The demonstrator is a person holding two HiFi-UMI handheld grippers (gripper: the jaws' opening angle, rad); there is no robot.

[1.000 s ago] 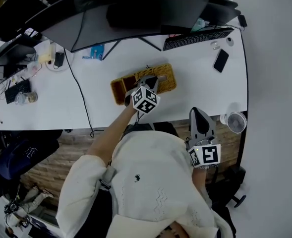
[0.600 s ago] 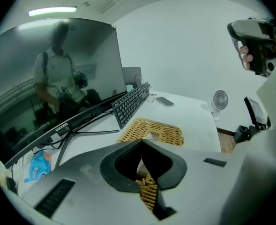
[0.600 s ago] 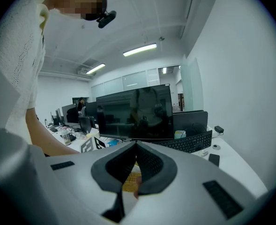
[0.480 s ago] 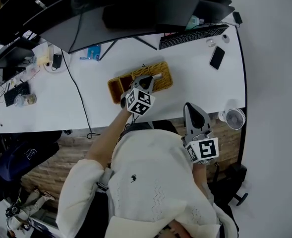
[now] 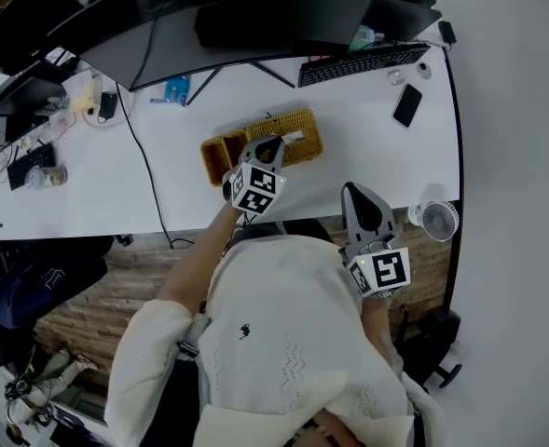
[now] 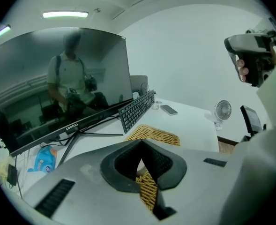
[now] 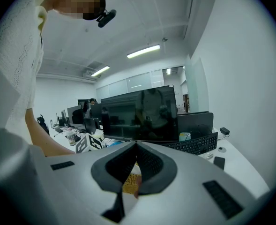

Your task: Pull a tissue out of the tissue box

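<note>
The tissue box [image 5: 297, 148] is a yellow woven case lying on the white desk [image 5: 367, 147], mid-desk in the head view. My left gripper [image 5: 267, 144] hovers over its left half, jaws shut, nothing between them. A small white bit [image 5: 294, 137] shows on the box top beside the tip; I cannot tell whether it is the tissue. In the left gripper view the woven box [image 6: 159, 135] lies just beyond the shut left gripper [image 6: 140, 143]. My right gripper [image 5: 352, 191] hangs at the desk's front edge, shut and empty. Below the right gripper [image 7: 136, 145] the box [image 7: 130, 182] shows.
A black keyboard [image 5: 363, 63] and wide monitor [image 5: 255, 26] stand at the back. A phone [image 5: 406, 106] lies at the right, a small white fan [image 5: 438, 220] at the front right corner. A blue packet [image 5: 174, 92] and a black cable [image 5: 148, 170] are left of the box.
Both grippers have drifted slightly left and toward the desk in the head view. The left gripper stays over the box; both stay shut.
</note>
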